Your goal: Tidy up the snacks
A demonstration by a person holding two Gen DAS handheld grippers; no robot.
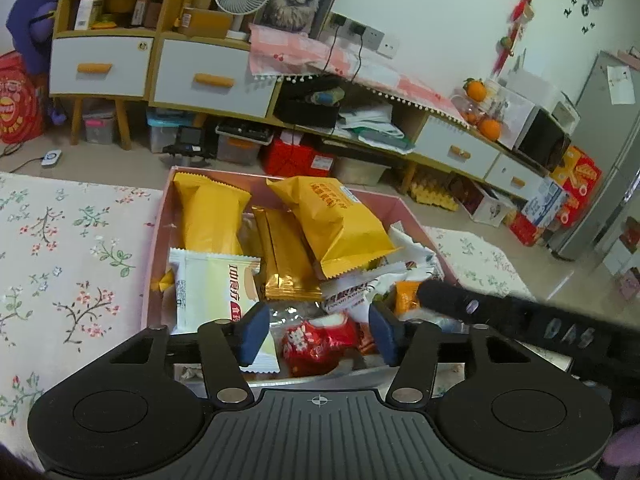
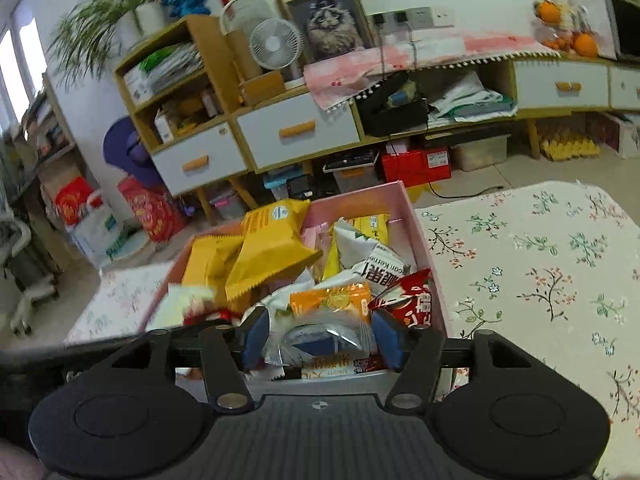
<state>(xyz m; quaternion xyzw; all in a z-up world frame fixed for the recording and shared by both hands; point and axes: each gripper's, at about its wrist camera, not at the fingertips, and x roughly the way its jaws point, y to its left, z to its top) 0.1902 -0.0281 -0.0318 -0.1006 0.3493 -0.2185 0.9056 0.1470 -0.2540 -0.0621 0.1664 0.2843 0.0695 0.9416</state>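
Blurred: white packet (image 2: pixel 182 304) is smearing at the pink box (image 2: pixel 416 224) corner.
Hidden: lower snacks are lying buried under yellow bags (image 1: pixel 336 224).

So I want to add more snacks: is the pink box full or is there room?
Nearly full. The pink box holds packets piled to its rim, the big yellow bag lying on top of others; no bare floor shows.

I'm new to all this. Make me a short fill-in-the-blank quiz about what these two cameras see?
1. The snacks lie in a ___ box.
2. Between the left gripper fingers shows a ___ packet.
3. The framed picture shows a ___.
4. The tablecloth has a ___ pattern.

Missing words: pink; red; cat; floral
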